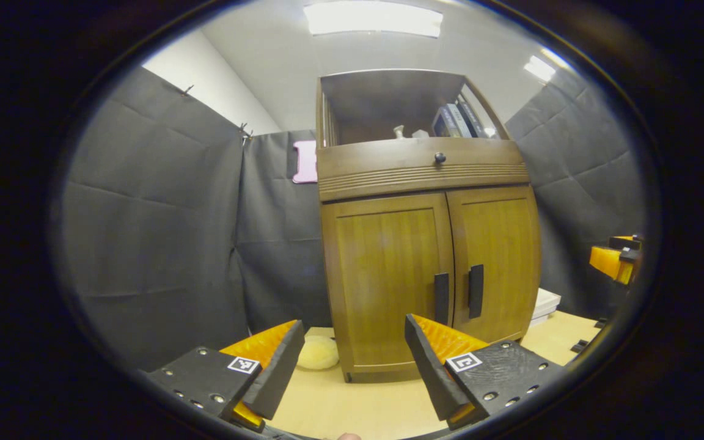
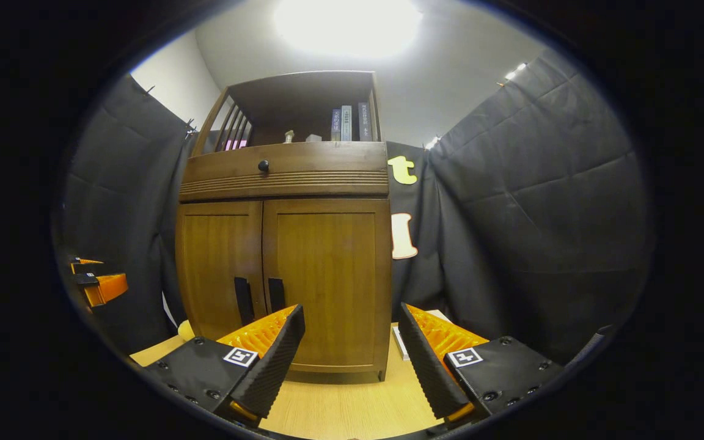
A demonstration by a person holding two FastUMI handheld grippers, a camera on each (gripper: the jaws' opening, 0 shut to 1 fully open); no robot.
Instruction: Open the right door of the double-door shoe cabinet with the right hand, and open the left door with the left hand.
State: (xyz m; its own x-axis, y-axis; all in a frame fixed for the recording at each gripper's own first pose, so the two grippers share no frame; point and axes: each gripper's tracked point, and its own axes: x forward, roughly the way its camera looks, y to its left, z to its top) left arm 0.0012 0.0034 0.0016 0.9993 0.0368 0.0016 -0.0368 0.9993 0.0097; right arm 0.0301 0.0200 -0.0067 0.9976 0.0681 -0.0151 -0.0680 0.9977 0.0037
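A big brown cabinet stands in the middle of the left gripper view, on a light wood table. In the right gripper view the cabinet sits a bit left of the middle. Both its doors are shut.

In the left gripper view the left door is the wide one near the middle, and the right door is beside it on the right. Each door has a dark handle. The left handle and the right handle stand side by side where the doors meet. In the right gripper view the right door looks wider, and its handle is low down near the middle of the frame.

Above the doors is a drawer with a small dark knob. Above that is an open shelf with some books on its right side.

The left gripper is at the bottom of its view. Its fingers are wide apart and hold nothing. It is in front of the cabinet, not touching it. The right gripper is at the bottom of its view, also wide apart with nothing in it, and not touching the doors.

A soft yellow ball lies on the table at the cabinet's lower left corner. A flat white thing lies by the cabinet's right side.
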